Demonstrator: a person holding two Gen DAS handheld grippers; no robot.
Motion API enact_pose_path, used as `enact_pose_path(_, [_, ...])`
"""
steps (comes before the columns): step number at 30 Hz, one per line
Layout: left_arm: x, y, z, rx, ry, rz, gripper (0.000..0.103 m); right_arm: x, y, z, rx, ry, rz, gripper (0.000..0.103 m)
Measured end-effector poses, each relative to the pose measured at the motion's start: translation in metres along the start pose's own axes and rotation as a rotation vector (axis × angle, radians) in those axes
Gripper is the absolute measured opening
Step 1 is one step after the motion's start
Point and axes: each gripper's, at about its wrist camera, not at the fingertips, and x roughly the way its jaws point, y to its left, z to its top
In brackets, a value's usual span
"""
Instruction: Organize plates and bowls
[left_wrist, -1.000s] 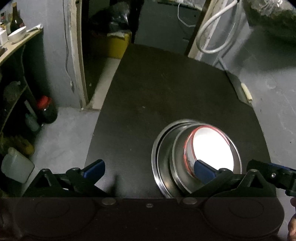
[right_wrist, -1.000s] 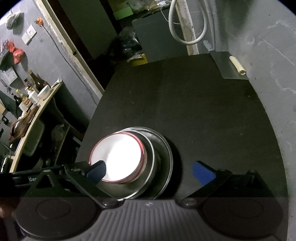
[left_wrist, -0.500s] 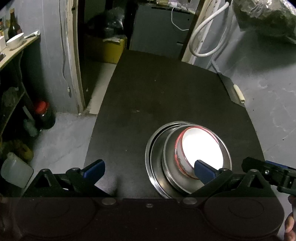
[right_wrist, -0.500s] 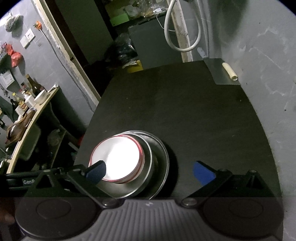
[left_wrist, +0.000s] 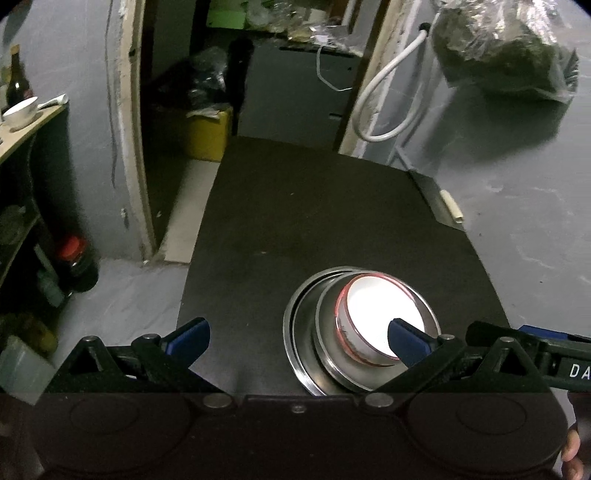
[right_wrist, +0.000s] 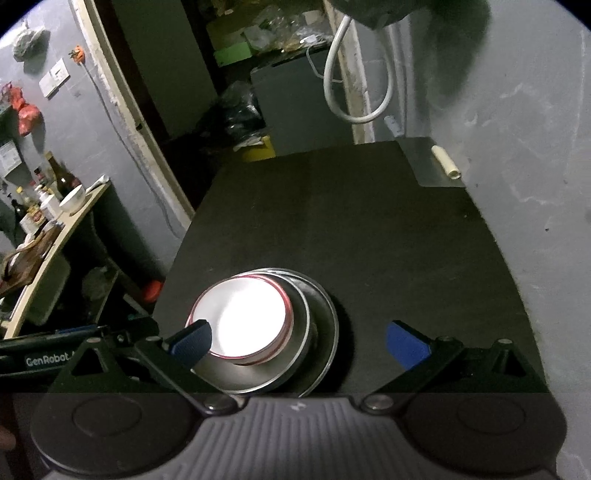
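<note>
A white bowl with a red rim (left_wrist: 376, 317) (right_wrist: 242, 319) sits inside nested steel plates (left_wrist: 306, 339) (right_wrist: 317, 332) near the front edge of a black table (left_wrist: 314, 221) (right_wrist: 369, 229). My left gripper (left_wrist: 297, 338) hangs open above the table, with its right fingertip (left_wrist: 406, 341) in front of the bowl. My right gripper (right_wrist: 297, 341) is open too, and its left fingertip (right_wrist: 190, 341) overlaps the bowl's near rim. Neither gripper holds anything. The stack lies between the two grippers.
A metal sheet with a pale cylinder (left_wrist: 452, 212) (right_wrist: 445, 166) lies at the table's far right corner. A shelf with a white bowl and bottles (right_wrist: 70, 197) stands to the left. A white hose (left_wrist: 384, 107) hangs on the far wall. The other gripper's body (left_wrist: 535, 362) shows at right.
Both grippers have drawn back and risen, so the stack looks smaller and more of the room shows. The bowl and plates have not moved. Both grippers stay open.
</note>
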Motion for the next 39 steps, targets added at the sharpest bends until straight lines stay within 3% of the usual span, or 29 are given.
enact_pose_path(10, [-0.022, 0.015, -0.003, 0.109, -0.052, -0.062, 0.102, -0.024, 0.019, -0.015, 0.065, -0.078, -0.083, 0.103])
enact_pose_path(31, [-0.068, 0.038, -0.014, 0.213, -0.177, -0.147, 0.102, -0.063, 0.056, -0.044, 0.102, -0.193, -0.164, 0.103])
enact_pose_path(39, [-0.086, 0.053, -0.023, 0.201, -0.256, -0.068, 0.102, -0.071, 0.061, -0.057, 0.116, -0.236, -0.169, 0.103])
